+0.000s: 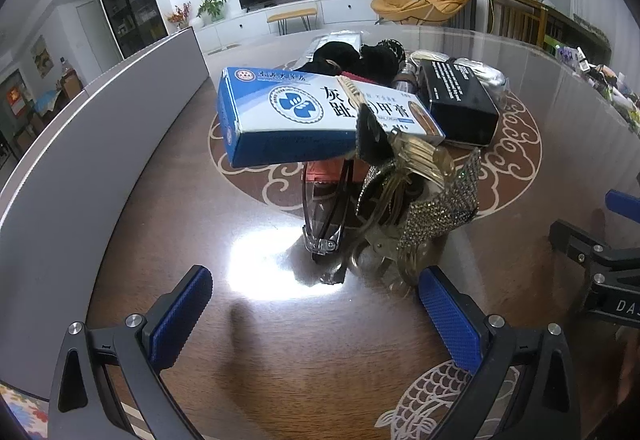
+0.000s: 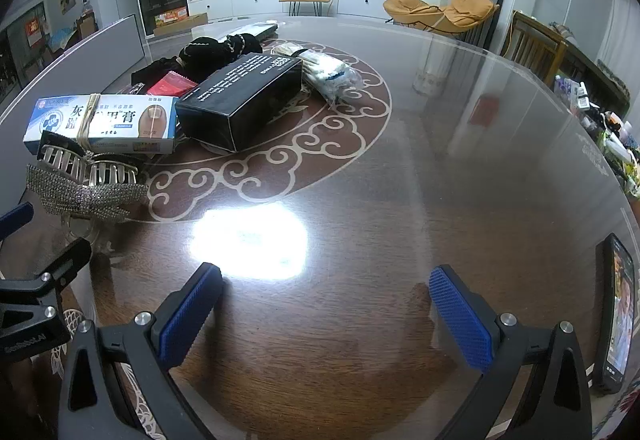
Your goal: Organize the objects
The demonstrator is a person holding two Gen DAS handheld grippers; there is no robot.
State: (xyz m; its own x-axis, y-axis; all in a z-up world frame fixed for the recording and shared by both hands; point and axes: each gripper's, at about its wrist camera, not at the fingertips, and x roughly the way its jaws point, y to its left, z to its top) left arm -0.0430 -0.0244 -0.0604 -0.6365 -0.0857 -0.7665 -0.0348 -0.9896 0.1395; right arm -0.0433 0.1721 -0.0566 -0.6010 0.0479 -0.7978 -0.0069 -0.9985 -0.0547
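— Tongs first: how are the pair seen?

— Both are held apart with nothing gripped. The left tongs (image 1: 316, 316) are hovered over the glossy dark-brown round surface (image 2: 400, 180), just in front of the clutter; the right tongs (image 2: 326, 316) are held over a bare stretch of it, beside a bright glare patch.

— And the things to be organised?

— A heap is gathered around the cream scroll pattern. A blue-and-white cardboard medicine box (image 1: 296, 112) is propped tilted, with a black-and-translucent claw hair clip (image 1: 404, 152) clamped on its edge. A rhinestone-covered bow hair clip (image 1: 444, 204) is seen just below it, and clear-framed glasses (image 1: 324, 208) lie under the box. Behind, a black rectangular printed box (image 2: 244, 100) is placed touching the medicine box, with a clear plastic-wrapped bundle (image 2: 328, 74) beside it and black fabric items (image 2: 216, 50) farther back.

— Anything elsewhere?

— A dark-cased smartphone (image 2: 616, 316) is laid at the right edge, well apart from the heap.
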